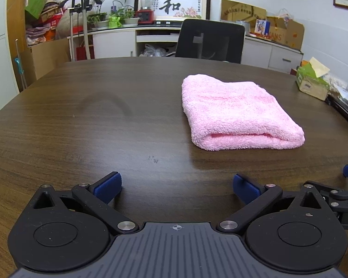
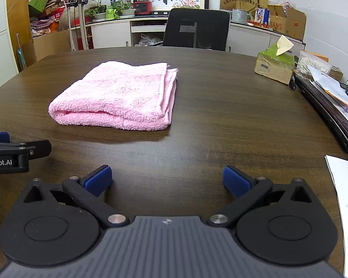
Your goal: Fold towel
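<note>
A pink towel (image 1: 236, 113) lies folded into a thick rectangle on the dark wooden table (image 1: 104, 127). In the right wrist view the same towel (image 2: 118, 95) lies ahead and to the left, its layered edges facing right. My left gripper (image 1: 177, 188) hovers over bare wood, open wide, with nothing between its blue pads (image 1: 109, 186). The towel is ahead of it, to the right. My right gripper (image 2: 168, 180) is also open wide and empty, well short of the towel. Each gripper shows at the edge of the other's view.
A green tissue box (image 2: 275, 66) stands at the table's right side beside a dark laptop (image 2: 329, 106) with papers on it. A white sheet (image 2: 345, 185) lies at the near right edge. A black office chair (image 2: 196, 29) stands behind the table.
</note>
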The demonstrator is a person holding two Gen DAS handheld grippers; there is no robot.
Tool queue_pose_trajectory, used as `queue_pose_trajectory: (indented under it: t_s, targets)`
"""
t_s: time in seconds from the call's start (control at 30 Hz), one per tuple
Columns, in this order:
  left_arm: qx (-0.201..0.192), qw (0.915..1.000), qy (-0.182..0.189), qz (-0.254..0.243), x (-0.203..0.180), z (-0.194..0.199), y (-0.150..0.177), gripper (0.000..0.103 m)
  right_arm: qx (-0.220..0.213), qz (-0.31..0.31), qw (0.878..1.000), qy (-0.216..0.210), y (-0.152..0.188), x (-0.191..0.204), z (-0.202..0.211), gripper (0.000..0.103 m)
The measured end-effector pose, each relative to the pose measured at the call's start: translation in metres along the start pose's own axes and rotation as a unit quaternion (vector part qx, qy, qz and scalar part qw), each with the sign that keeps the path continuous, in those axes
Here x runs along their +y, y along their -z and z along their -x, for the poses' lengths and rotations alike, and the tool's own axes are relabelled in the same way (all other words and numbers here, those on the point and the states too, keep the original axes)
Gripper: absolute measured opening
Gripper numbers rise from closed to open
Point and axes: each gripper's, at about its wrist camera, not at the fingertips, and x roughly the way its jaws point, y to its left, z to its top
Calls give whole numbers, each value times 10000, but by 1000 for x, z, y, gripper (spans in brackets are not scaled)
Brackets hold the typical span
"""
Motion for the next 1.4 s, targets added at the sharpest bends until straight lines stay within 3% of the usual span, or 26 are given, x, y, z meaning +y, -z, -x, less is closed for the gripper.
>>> queue_pose_trajectory:
  t_s: [0.2,1.4]
  targets:
    - [62,9997,0,-254,-10,0,1,103,-1,-10,10000,8,0,2,0,103]
    - [65,9997,7,-250,-9,-2,-1,103,2,-17,10000,20,1,5,1,103]
